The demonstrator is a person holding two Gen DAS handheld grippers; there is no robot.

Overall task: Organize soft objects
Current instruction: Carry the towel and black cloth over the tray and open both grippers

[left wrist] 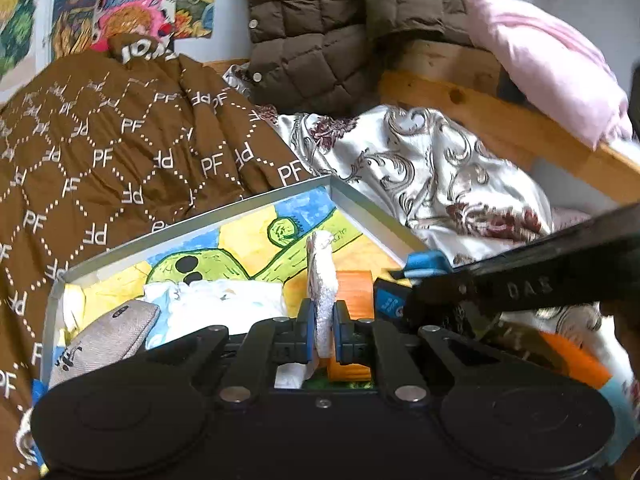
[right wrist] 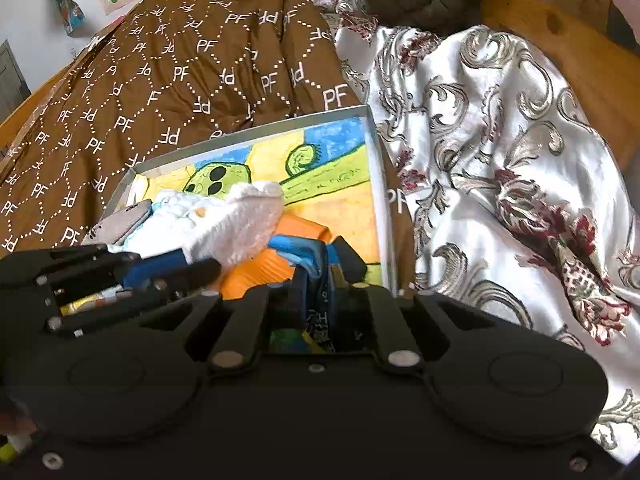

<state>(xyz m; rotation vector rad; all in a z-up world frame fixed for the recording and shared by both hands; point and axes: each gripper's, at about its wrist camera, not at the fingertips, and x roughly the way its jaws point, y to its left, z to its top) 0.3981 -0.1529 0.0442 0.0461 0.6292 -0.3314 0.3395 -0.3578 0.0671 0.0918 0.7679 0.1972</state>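
**A:** What have my left tongs (left wrist: 323, 334) got?

**B:** I see them pinched on a white fuzzy cloth (left wrist: 321, 280). The cloth stands on edge between the blue pads and rises above them. In the right view the same cloth (right wrist: 244, 224) hangs out past the left fingers as a fluffy lump.

**A:** And my right tongs (right wrist: 320, 284)?

**B:** Closed narrow on a blue cloth (right wrist: 298, 250). It bunches over the fingertips. From the left camera I see them come in from the right with that blue cloth (left wrist: 426, 262) at the tip.

**A:** What lies under both?

**B:** An orange cloth (left wrist: 354, 292), just behind the white one and beside the blue one. All of this is over a shallow box (left wrist: 372, 204) with grey walls and a cactus drawing on its floor.

**A:** Anything else in the box?

**B:** A white crumpled cloth (left wrist: 216, 300) left of my left tongs, and a grey pouch (left wrist: 108, 336) in the near left corner, touching it.

**A:** Where does the box sit?

**B:** On a bed. A brown quilt (left wrist: 120, 152) printed "PF" lies behind and left of it. A white floral sheet (right wrist: 500, 152) lies to its right. Farther back I see a brown puffer jacket (left wrist: 328, 28) over the wooden bed frame (left wrist: 480, 112), with a pink pillow (left wrist: 548, 60) to the right.
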